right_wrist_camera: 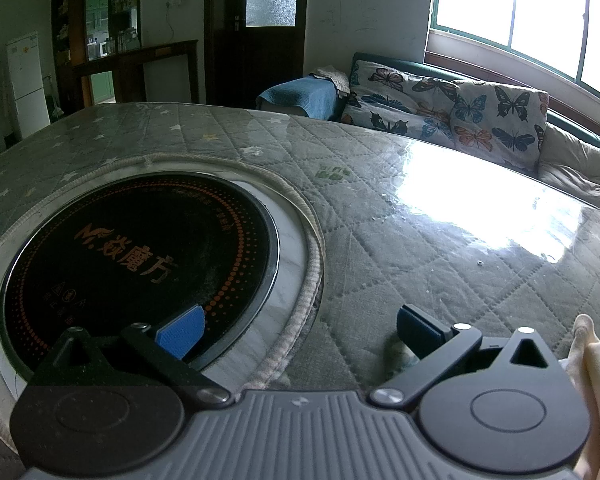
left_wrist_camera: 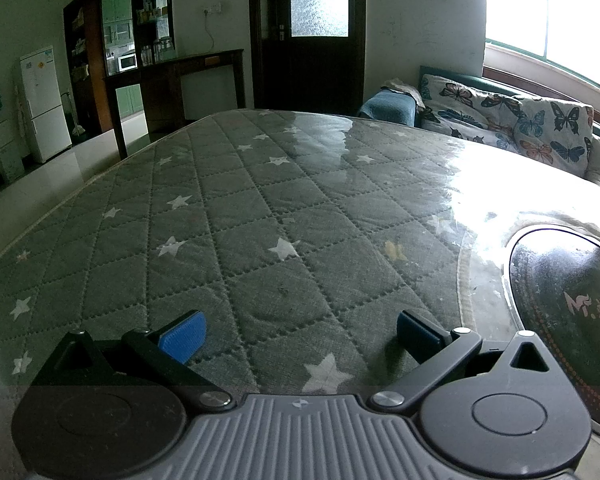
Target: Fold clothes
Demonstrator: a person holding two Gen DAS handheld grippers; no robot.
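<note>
Cream cloth (right_wrist_camera: 596,384) lies right of the hob (right_wrist_camera: 140,256); both grippers (left_wrist_camera: 300,334) (right_wrist_camera: 300,330), fingers spread, should pinch its edge first.

Cream cloth (right_wrist_camera: 596,380) bunched at table's near-right edge, mostly out of frame.

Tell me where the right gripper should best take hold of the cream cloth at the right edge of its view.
Only a bunched fold of the cream cloth shows, lying on the quilted table cover just right of the open right gripper. Probably swing right and pinch the raised upper fold nearest the fingers; the rest runs out of frame, so a proper hem or corner cannot be picked yet.
</note>
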